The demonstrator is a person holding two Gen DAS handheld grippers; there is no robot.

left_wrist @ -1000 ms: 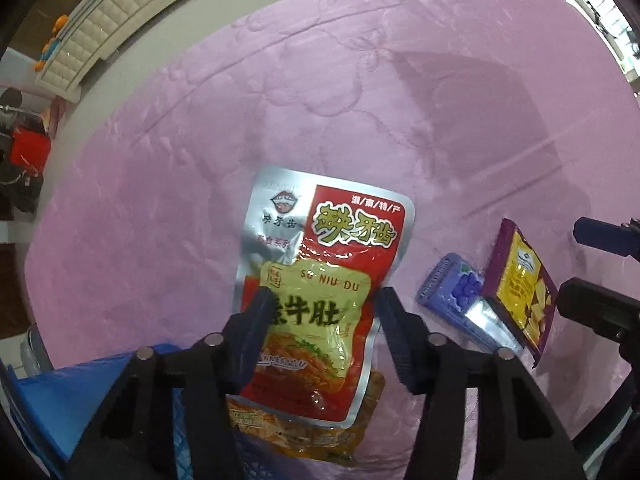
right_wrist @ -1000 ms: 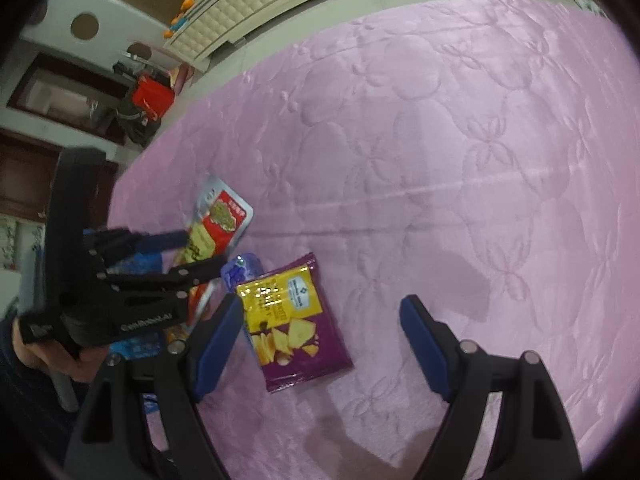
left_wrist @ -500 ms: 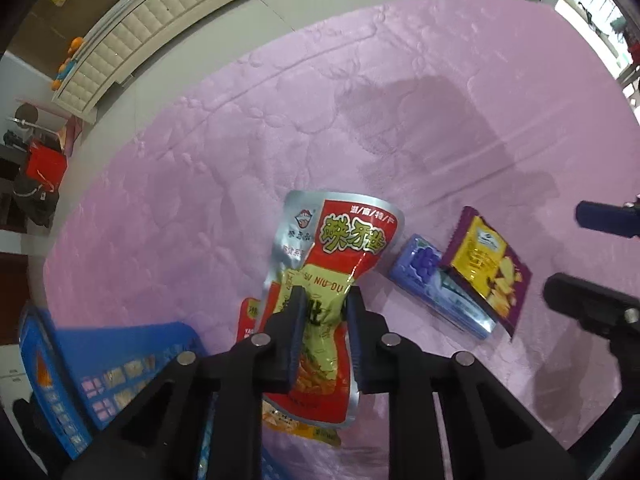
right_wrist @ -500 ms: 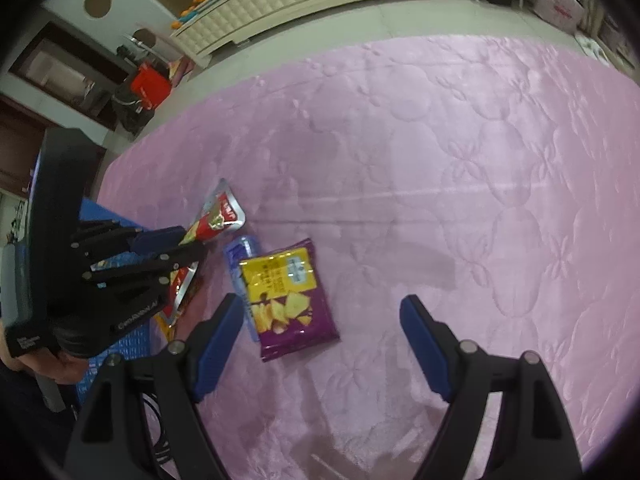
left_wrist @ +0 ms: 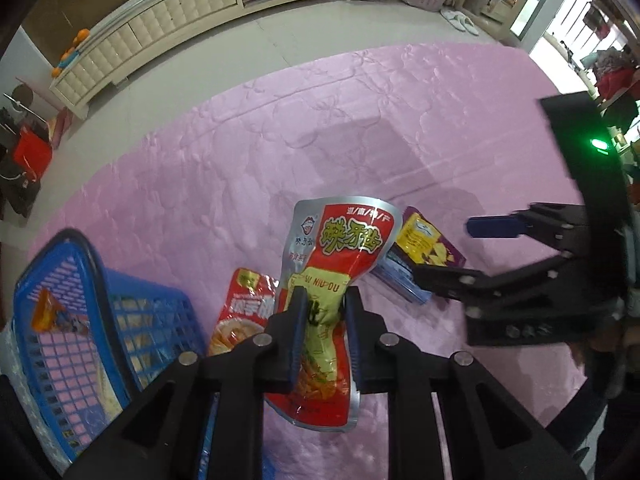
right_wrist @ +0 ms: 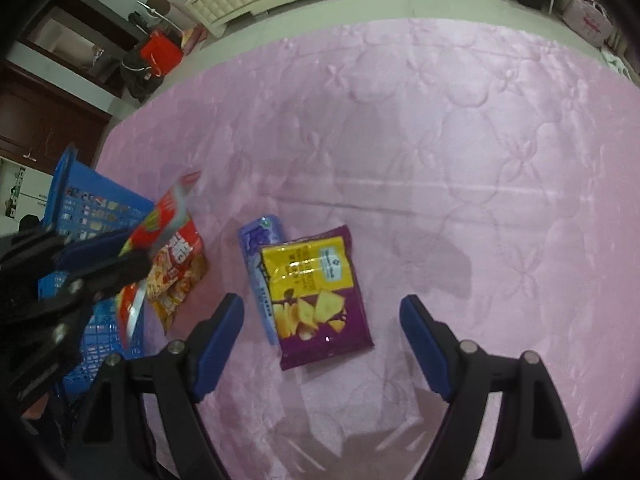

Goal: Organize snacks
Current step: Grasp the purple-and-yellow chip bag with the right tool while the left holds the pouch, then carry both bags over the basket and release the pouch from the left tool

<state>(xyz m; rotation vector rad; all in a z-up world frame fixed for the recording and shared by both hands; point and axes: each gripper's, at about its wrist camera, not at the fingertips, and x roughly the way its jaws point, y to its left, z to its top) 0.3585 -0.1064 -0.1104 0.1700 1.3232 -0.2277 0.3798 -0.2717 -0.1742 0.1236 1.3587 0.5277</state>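
Pink quilt [right_wrist: 440, 140]: under all the snacks
left gripper [left_wrist: 323, 312]: clamped on red-and-silver pouch [left_wrist: 340, 248], lifted off quilt
right gripper [right_wrist: 320, 344]: jaws wide apart, above purple chip bag [right_wrist: 316, 296], gripping nothing
blue pack [right_wrist: 260, 264]: partly under chip bag (left edge showing)
orange pouch [right_wrist: 180, 272]: flat on quilt, just right of blue basket [left_wrist: 60, 320]

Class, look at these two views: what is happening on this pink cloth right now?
Someone is sorting snacks with a hand-held gripper in each hand. The left gripper is shut on a red and silver pouch, held up off the pink cloth beside the blue basket. The right gripper is open, poised over the purple chip bag, which lies partly on a blue packet. Another red packet lies near the basket.
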